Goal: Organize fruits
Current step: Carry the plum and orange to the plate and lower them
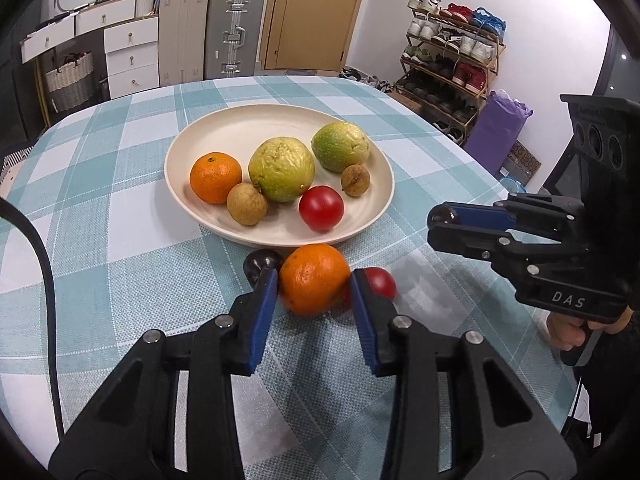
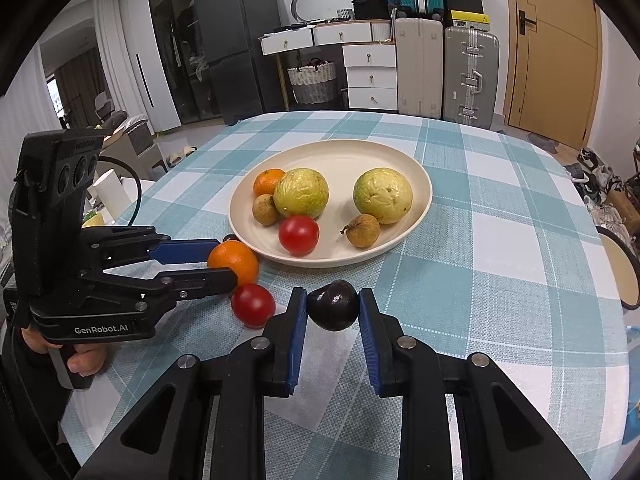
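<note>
Nearest in the left wrist view, the left gripper (image 1: 314, 280) has its blue pads against both sides of a loose orange (image 1: 314, 278) on the checked worktop (image 1: 120, 240), just short of the plate. Grip is at the fingertips only. No earlier view to compare.

In the right wrist view, the right gripper (image 2: 332, 306) is clamped on a dark plum (image 2: 333, 305), also held at the pad tips, above the cloth.

A red tomato (image 2: 253, 305) lies loose on the worktop, touching or just beside the orange, between the two grippers.

Beyond, the cream plate (image 2: 416, 176) carries an orange, two green-yellow guavas, two small brown longans and one tomato.

Risks, judged:
- Tip-only hold on round, smooth fruit: either piece could squirt forward out of the pads on lifting.
- Lifting the orange may nudge the neighbouring tomato and set it rolling toward the worktop edge.
- Plate is crowded at its near side; a dropped fruit could knock others off the low rim.
- Grippers work near each other; a collision is possible.
</note>
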`<state>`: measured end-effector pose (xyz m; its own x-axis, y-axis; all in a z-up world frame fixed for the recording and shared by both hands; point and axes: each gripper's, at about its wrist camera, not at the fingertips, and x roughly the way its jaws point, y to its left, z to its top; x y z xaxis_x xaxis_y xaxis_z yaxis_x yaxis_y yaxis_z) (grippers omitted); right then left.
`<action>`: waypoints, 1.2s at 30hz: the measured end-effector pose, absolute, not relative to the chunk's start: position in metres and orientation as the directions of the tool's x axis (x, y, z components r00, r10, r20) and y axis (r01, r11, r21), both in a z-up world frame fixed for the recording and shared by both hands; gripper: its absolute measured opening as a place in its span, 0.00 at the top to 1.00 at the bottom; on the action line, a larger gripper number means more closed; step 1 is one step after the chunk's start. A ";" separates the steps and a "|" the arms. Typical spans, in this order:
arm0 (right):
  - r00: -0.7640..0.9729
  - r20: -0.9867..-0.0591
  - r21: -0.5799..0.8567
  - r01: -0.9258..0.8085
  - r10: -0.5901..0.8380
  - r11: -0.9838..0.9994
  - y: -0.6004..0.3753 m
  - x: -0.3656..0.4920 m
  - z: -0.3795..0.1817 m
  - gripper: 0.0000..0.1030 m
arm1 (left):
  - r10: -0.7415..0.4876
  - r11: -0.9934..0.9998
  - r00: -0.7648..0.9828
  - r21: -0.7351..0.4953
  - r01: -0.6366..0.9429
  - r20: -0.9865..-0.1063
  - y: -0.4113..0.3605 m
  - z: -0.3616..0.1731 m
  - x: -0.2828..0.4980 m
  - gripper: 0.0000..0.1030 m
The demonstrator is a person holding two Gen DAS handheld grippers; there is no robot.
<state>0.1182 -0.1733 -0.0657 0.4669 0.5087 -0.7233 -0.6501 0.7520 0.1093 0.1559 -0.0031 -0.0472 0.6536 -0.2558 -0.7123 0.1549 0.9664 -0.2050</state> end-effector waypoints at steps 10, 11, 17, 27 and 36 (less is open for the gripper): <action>0.470 -0.719 0.103 -0.656 0.511 0.748 -0.173 0.114 -0.064 0.74 | -0.255 0.967 0.663 -0.203 0.157 -0.704 -0.005 -0.047 0.155 0.69; 0.471 -0.718 0.104 -0.655 0.512 0.749 -0.173 0.114 -0.064 0.74 | -0.263 0.965 0.665 -0.208 0.163 -0.699 -0.005 -0.046 0.154 0.69; 0.476 -0.716 0.102 -0.652 0.510 0.752 -0.174 0.115 -0.062 0.74 | -0.292 0.955 0.705 -0.234 0.181 -0.646 0.002 -0.032 0.146 0.69; 0.492 -0.691 0.118 -0.647 0.530 0.754 -0.175 0.117 -0.059 0.74 | -0.277 0.957 0.761 -0.243 0.161 -0.586 0.010 -0.018 0.137 0.69; 0.511 -0.662 0.131 -0.642 0.548 0.756 -0.175 0.122 -0.052 0.74 | -0.229 0.964 0.795 -0.241 0.107 -0.562 0.021 -0.013 0.135 0.69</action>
<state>0.1220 -0.1747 -0.0525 0.5108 0.5483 -0.6622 -0.6418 0.7557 0.1306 0.1354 0.0212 -0.0133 0.7948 -0.2291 -0.5620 0.1073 0.9645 -0.2414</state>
